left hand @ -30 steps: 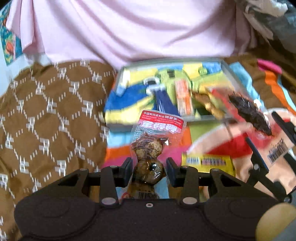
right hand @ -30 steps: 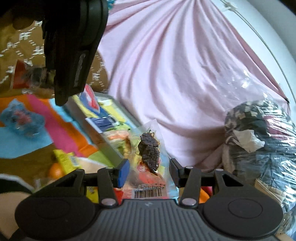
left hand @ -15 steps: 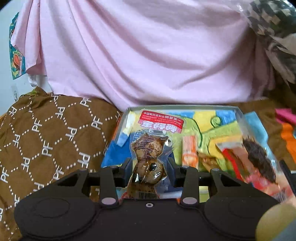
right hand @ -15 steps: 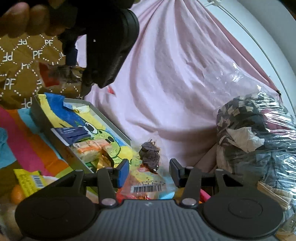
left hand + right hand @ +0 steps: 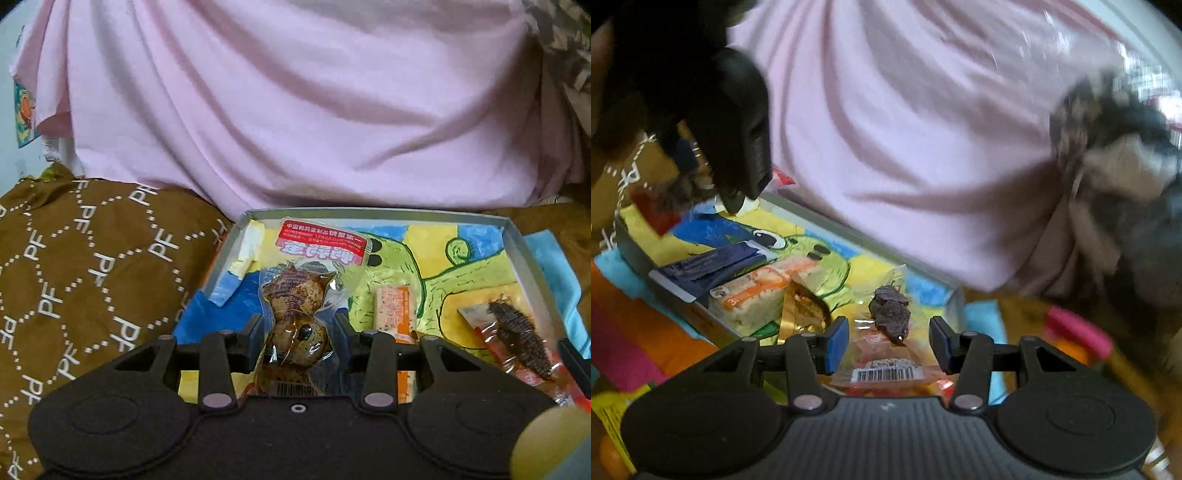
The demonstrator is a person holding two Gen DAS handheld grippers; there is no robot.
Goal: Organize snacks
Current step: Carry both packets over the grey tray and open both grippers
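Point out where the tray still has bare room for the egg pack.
Free patch: the far part of the tray, the drawing between the egg pack in the left tongs and the far right corner. Crowded: the near edge, with the orange bar, and the dark snack pack between the right tongs.

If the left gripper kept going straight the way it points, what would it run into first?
Probably the tray's far wall. The left gripper, shut on the egg packet, points across the tray's painted floor toward it; the pink sheet lies beyond. Depth is unclear.
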